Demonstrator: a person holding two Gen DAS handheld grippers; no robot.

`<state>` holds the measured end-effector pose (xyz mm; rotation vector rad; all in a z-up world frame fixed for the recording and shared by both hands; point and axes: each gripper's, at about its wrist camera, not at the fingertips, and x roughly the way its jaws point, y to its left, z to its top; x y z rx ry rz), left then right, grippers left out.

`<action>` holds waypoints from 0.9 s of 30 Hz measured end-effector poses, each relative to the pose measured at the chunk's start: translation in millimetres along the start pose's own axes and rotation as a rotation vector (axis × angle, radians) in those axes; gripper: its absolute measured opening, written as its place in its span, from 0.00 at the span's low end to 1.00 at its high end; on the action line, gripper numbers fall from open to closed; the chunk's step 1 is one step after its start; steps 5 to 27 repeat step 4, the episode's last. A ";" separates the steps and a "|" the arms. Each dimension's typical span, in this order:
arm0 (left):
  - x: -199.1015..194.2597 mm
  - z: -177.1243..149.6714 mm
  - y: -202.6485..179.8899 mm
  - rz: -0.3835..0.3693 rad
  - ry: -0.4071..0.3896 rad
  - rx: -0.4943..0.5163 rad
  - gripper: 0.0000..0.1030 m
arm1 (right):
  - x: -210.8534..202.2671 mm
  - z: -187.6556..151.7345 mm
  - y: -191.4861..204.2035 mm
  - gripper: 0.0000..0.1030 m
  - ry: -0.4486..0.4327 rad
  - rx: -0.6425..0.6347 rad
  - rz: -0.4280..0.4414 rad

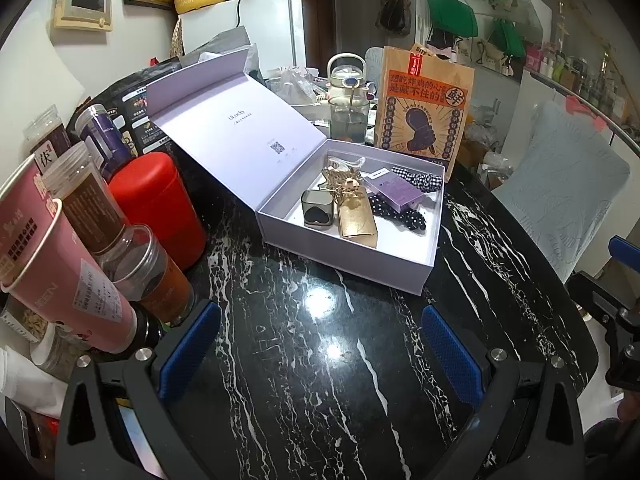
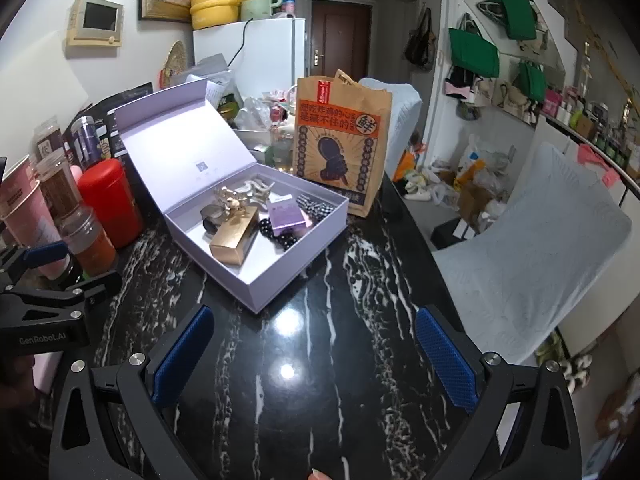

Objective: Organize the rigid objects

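Both grippers, left (image 1: pixel 320 354) and right (image 2: pixel 316 354), above black marble counter (image 1: pixel 320 380), jaws spread wide, empty. Ahead, open lavender gift box (image 2: pixel 280 276) holding gold box (image 2: pixel 234 238), purple card box (image 2: pixel 286 216), dotted scrunchies (image 1: pixel 400 210).

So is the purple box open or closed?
Open. The purple box has its lid tipped back, so you can see the gold box and the other small things inside.
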<state>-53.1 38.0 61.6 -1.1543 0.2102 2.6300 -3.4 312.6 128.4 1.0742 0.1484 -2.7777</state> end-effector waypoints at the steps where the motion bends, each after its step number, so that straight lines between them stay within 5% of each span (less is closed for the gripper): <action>1: 0.9 -0.6 -0.2 -0.004 0.004 0.000 1.00 | 0.8 -0.2 -0.1 0.99 0.002 0.002 0.000; 27: 3.4 -1.6 -1.3 0.000 0.013 0.004 1.00 | 3.6 -1.4 -1.6 0.99 0.012 0.009 -0.001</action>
